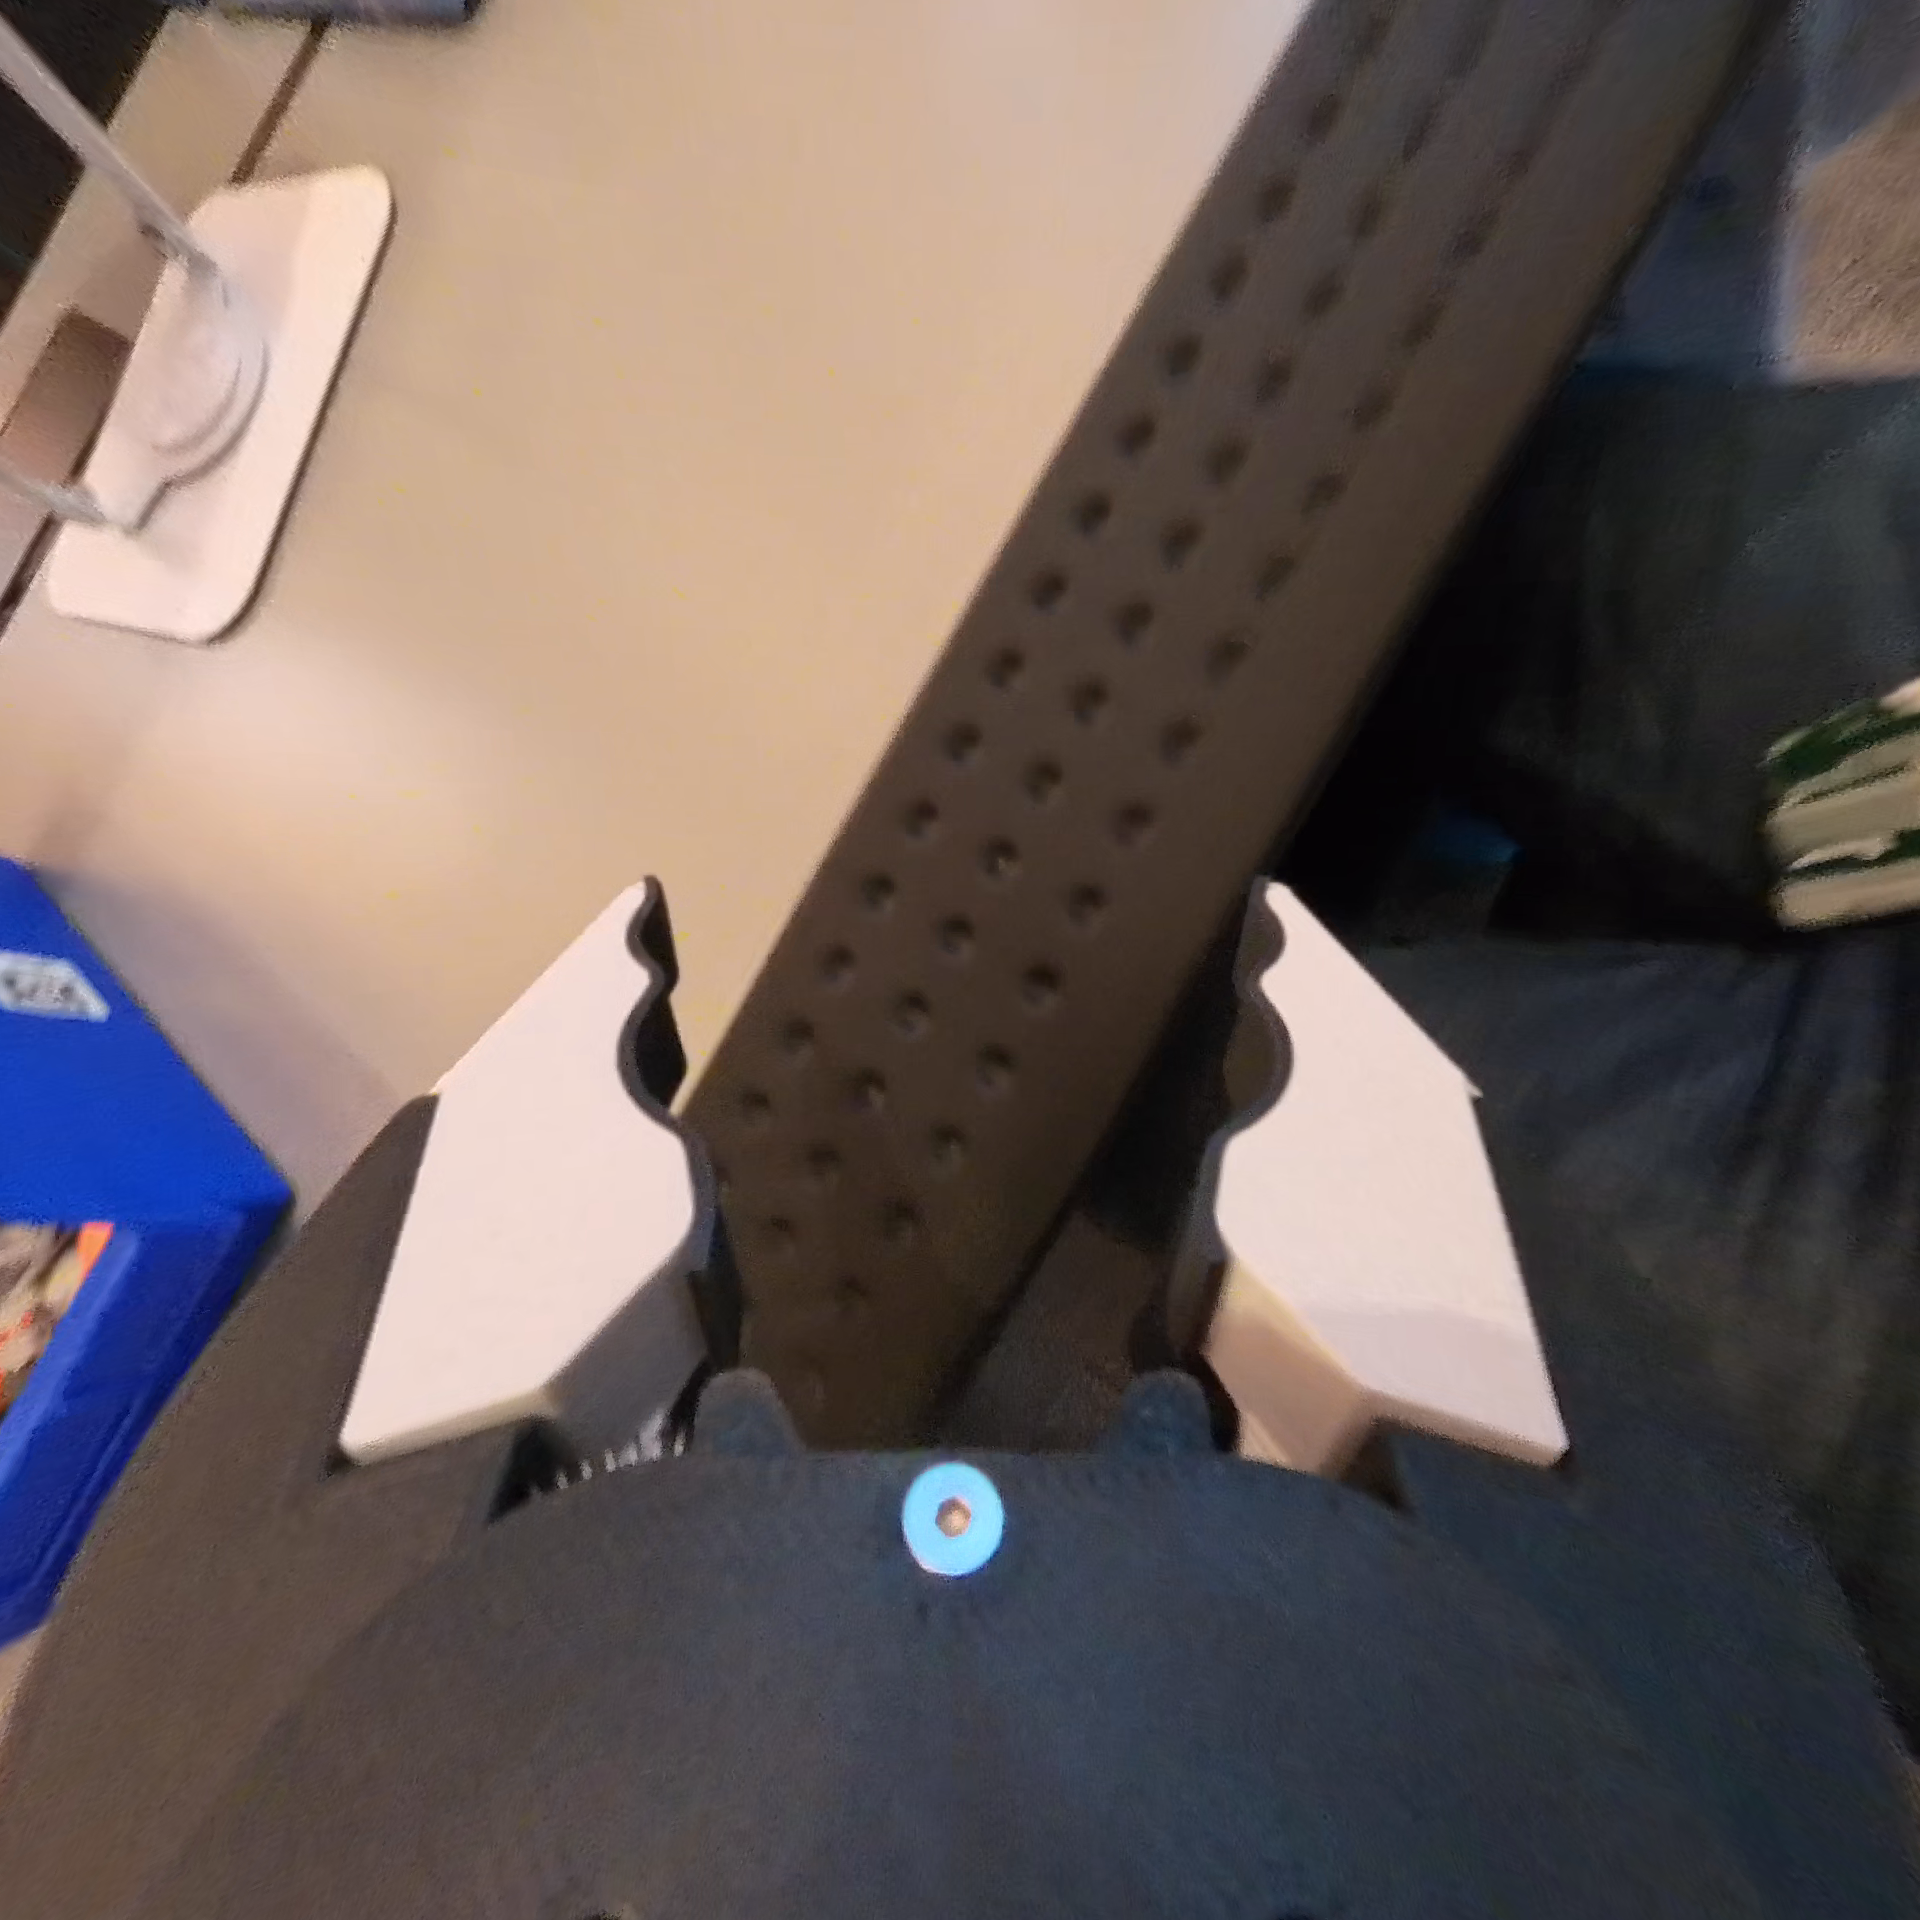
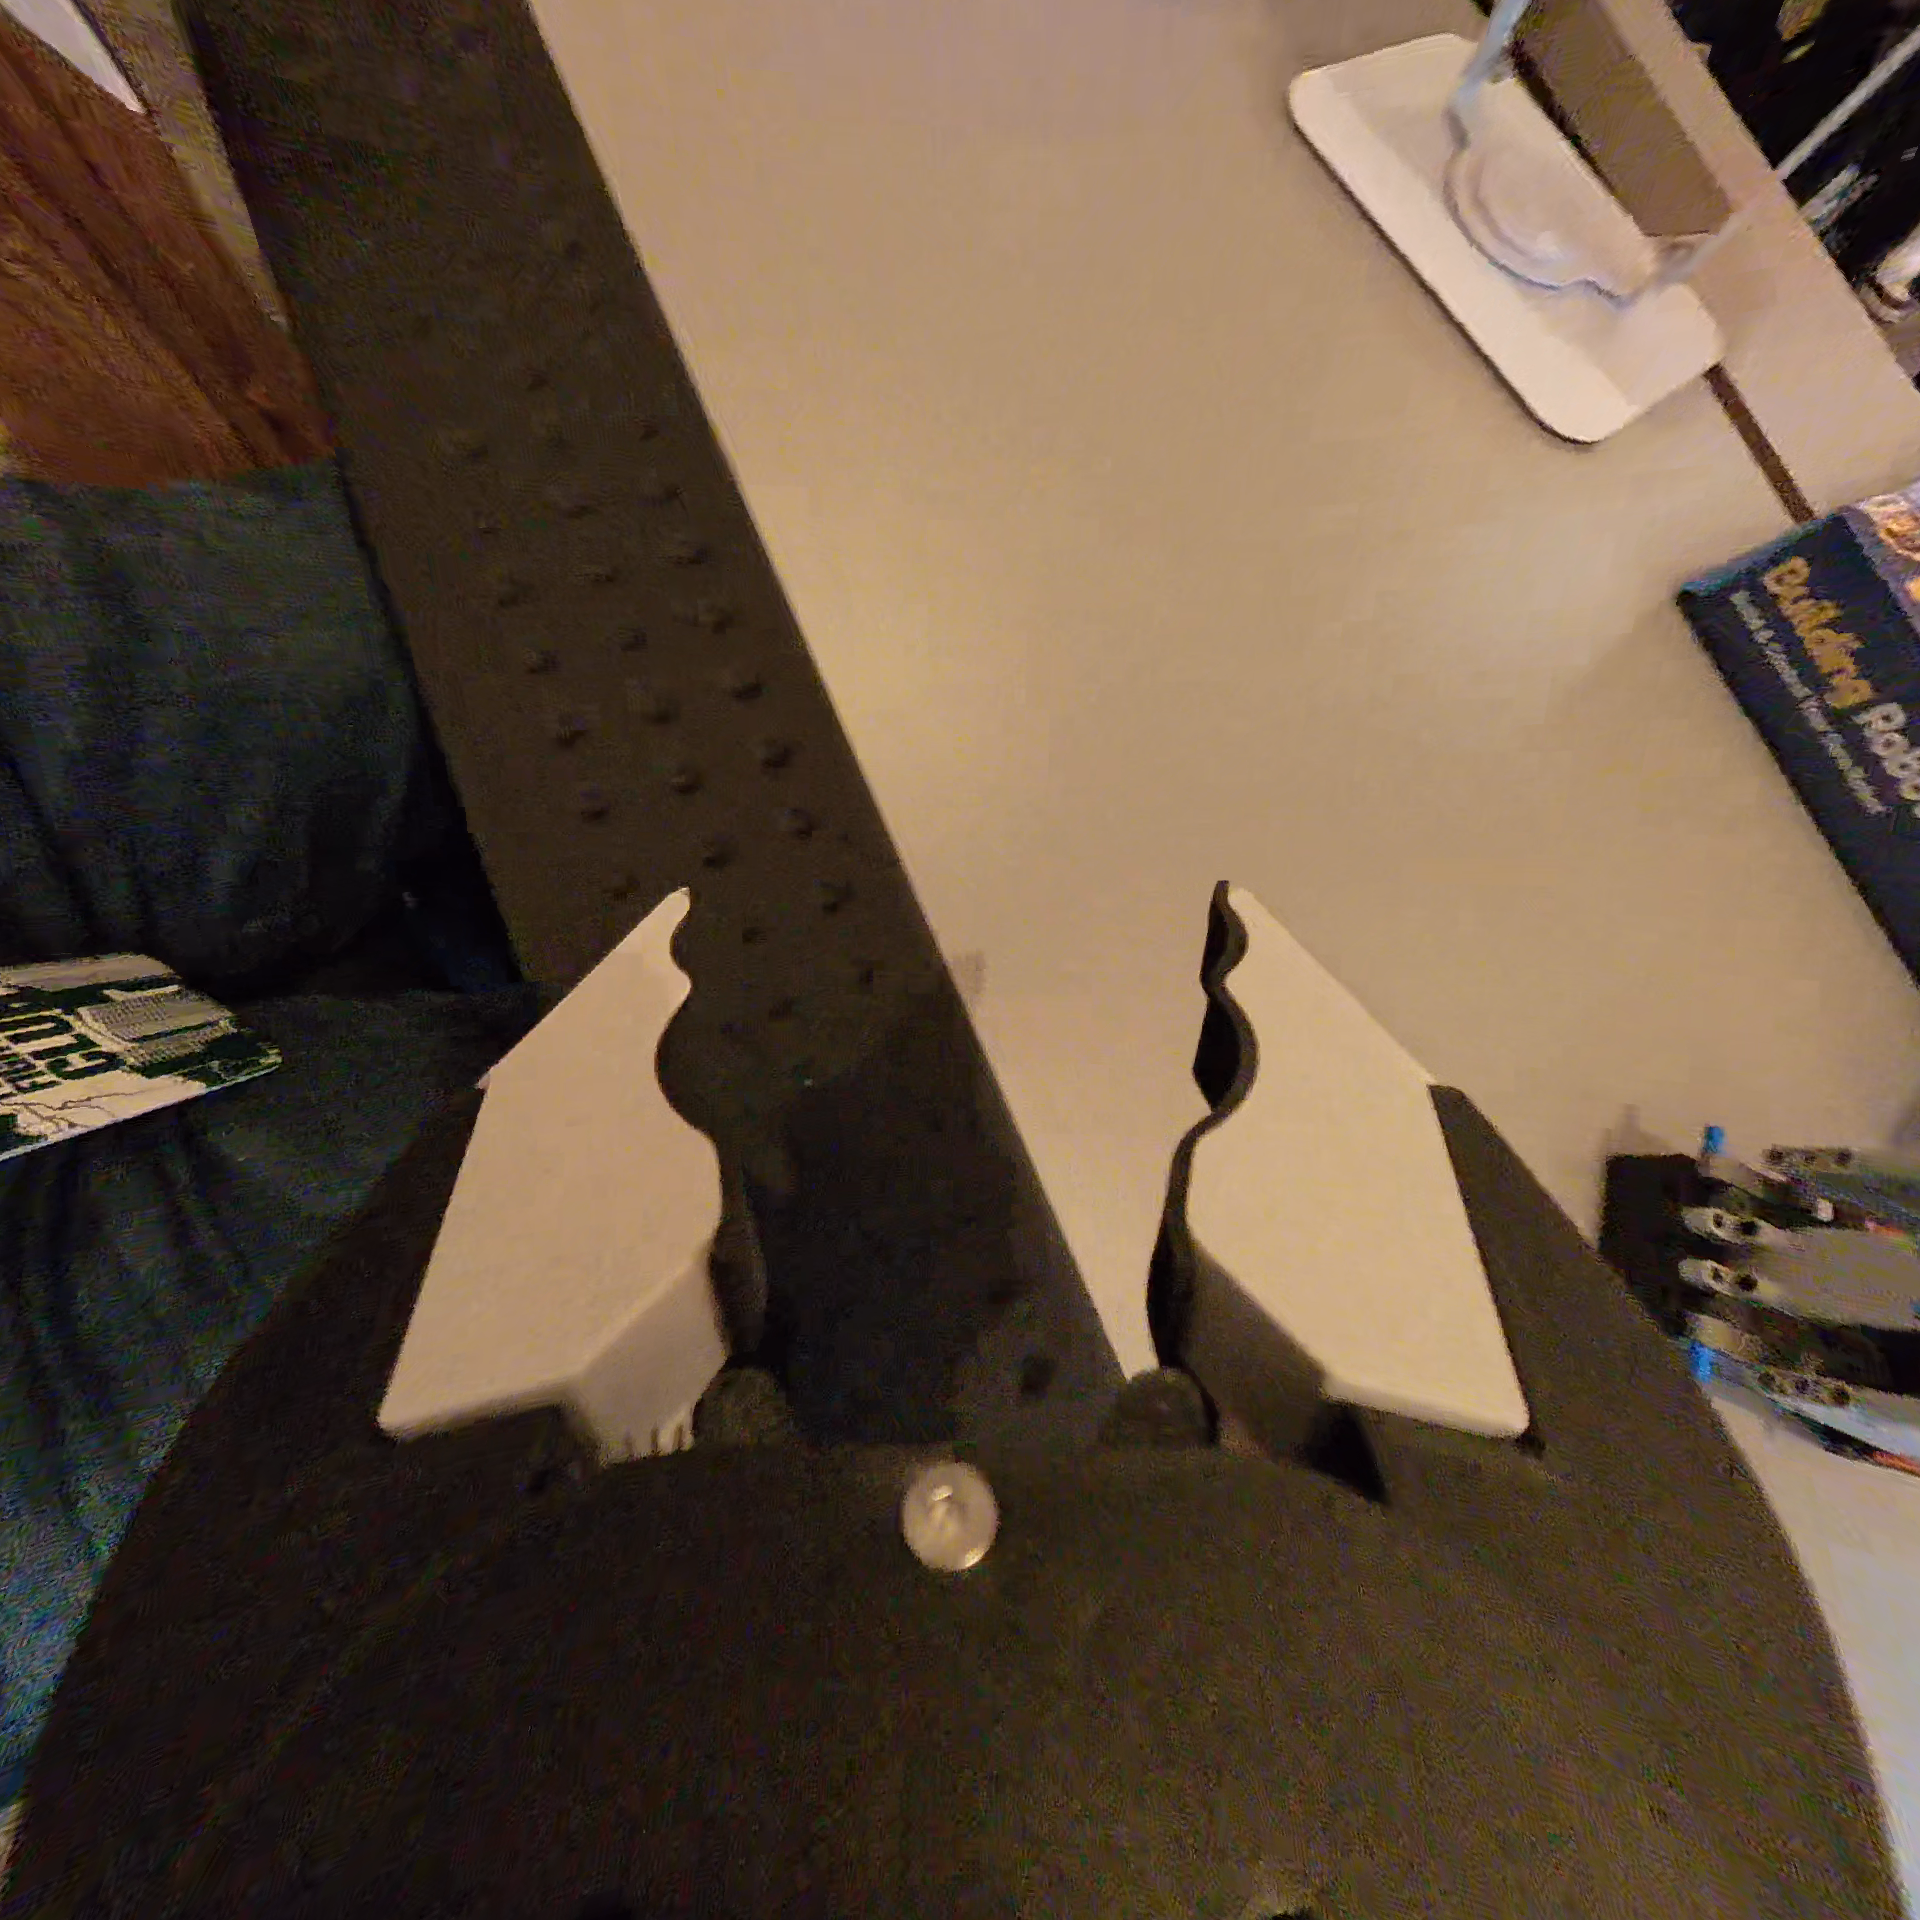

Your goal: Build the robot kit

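My left gripper [image 1: 956, 894] is open and empty, with white fingers [image 1: 551, 1164] spread wide. It hovers over a long dark strip with rows of round holes [image 1: 1091, 675] that runs along the edge of a beige table [image 1: 623, 520]. My right gripper [image 2: 951, 899] is also open and empty. It hovers over the same perforated strip [image 2: 582, 582] and the beige table [image 2: 1091, 520]. Neither gripper touches anything.
A white stand base with a clear post [image 1: 218, 405] sits far left; it also shows in the right wrist view [image 2: 1496, 239]. A blue box [image 1: 94, 1195] is at the left. A dark book [image 2: 1829, 707], a tool rack [image 2: 1766, 1278], a dark cushion [image 2: 187, 727] and a green-and-white card [image 2: 114, 1039] lie nearby.
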Demonstrator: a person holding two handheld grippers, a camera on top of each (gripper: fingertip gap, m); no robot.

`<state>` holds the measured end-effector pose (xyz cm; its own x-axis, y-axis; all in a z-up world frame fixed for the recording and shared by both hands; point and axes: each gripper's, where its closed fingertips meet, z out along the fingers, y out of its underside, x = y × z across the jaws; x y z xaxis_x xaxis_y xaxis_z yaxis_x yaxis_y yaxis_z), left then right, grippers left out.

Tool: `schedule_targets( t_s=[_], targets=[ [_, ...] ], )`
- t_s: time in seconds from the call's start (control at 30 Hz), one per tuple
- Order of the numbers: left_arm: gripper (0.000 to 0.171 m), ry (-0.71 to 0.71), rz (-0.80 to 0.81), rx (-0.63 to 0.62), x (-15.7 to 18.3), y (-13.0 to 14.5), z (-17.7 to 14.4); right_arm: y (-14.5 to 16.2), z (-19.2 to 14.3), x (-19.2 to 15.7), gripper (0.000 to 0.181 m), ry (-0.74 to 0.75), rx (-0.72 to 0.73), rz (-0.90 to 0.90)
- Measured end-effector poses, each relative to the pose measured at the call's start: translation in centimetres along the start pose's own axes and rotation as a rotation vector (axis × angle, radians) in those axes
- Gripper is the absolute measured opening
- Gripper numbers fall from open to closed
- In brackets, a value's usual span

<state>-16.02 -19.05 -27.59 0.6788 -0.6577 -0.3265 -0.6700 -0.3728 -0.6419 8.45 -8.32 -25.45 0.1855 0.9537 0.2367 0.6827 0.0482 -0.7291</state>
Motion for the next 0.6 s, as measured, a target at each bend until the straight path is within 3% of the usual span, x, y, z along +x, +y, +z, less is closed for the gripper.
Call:
schedule_targets(
  t_s=[0.1, 0.2, 0.23, 0.27, 0.3, 0.37, 0.43, 0.53, 0.6],
  targets=[
    [0.103, 0.097, 0.031, 0.023, 0.0, -3.0, 2.0, 0.8, -1.6, 6.0, 0.096, 0.101, 0.009, 0.111],
    [0.101, 0.206, 0.114, -0.122, 1.5, -0.9, 6.4, 3.0, -3.5, 13.0, 0.102, 0.202, 0.038, 0.259],
    [0.091, 0.281, 0.082, -0.078, 2.1, -1.2, 6.5, 4.1, -3.8, 15.3, 0.108, 0.235, 0.027, 0.302],
    [0.099, 0.27, 0.068, -0.066, 1.7, -1.1, 6.5, 5.2, -4.1, 17.2, 0.109, 0.265, 0.011, 0.326],
    [0.096, 0.285, 0.073, -0.047, 2.0, -1.1, 6.1, 5.9, -4.3, 18.6, 0.108, 0.279, 0.0, 0.343],
    [0.115, 0.332, 0.116, -0.078, 3.5, -0.4, 5.4, 6.6, -4.6, 20.3, 0.11, 0.287, -0.012, 0.367],
    [0.111, 0.395, 0.095, -0.013, 5.3, -0.8, 4.6, 7.0, -5.1, 21.4, 0.11, 0.329, -0.017, 0.373],
    [0.104, 0.222, 0.109, -0.043, 3.8, 0.8, 6.8, 8.1, -5.7, 22.9, 0.117, 0.391, -0.012, 0.388],
    [0.109, 0.208, 0.095, -0.006, 3.4, 0.6, 7.4, 9.6, -5.4, 24.1, 0.128, 0.388, -0.021, 0.423]
  ],
)
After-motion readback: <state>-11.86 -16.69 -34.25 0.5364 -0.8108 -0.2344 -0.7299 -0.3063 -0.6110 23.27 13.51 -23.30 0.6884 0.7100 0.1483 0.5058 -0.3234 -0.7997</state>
